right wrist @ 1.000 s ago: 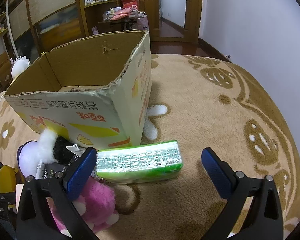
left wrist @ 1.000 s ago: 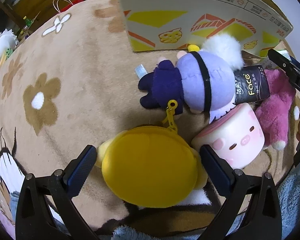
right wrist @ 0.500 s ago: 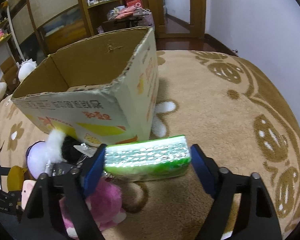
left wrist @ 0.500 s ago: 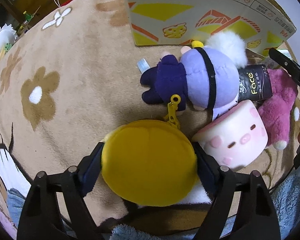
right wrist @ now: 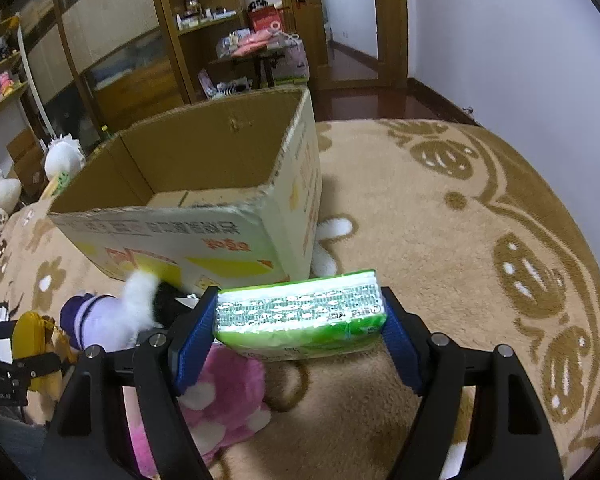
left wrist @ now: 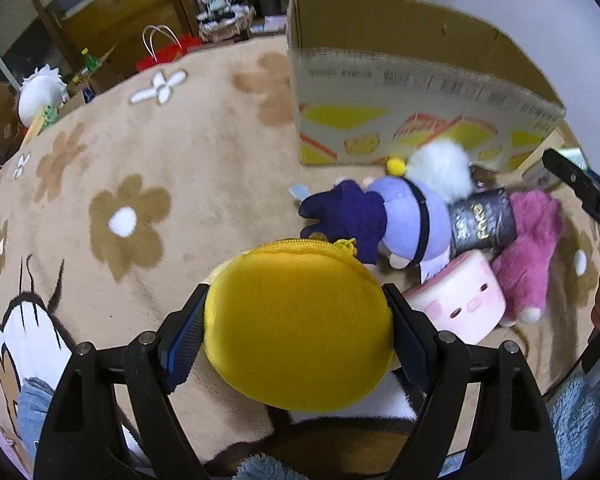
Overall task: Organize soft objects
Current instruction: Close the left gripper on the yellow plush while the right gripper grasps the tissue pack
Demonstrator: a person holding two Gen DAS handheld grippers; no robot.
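My left gripper [left wrist: 298, 332] is shut on a round yellow plush pouch [left wrist: 300, 320] and holds it above the rug. My right gripper [right wrist: 300, 320] is shut on a green tissue pack [right wrist: 300, 316], lifted off the rug. An open cardboard box [left wrist: 400, 92] stands beyond both; it also shows in the right wrist view [right wrist: 204, 200]. On the rug lie a purple doll [left wrist: 392, 220], a black "Face" pack [left wrist: 484, 222], a pink pig cube [left wrist: 460, 300] and a magenta plush [left wrist: 528, 256].
The brown flower-patterned rug [left wrist: 160, 168] spreads to the left and, in the right wrist view [right wrist: 460, 220], to the right. White plush toys [right wrist: 64, 156] and wooden shelves [right wrist: 112, 40] stand at the far left. The right gripper's arm [left wrist: 584, 192] shows at the right edge.
Both grippers closed on their objects, the left on the yellow pouch and the right on the tissue pack, and both lifted them off the rug toward the box.
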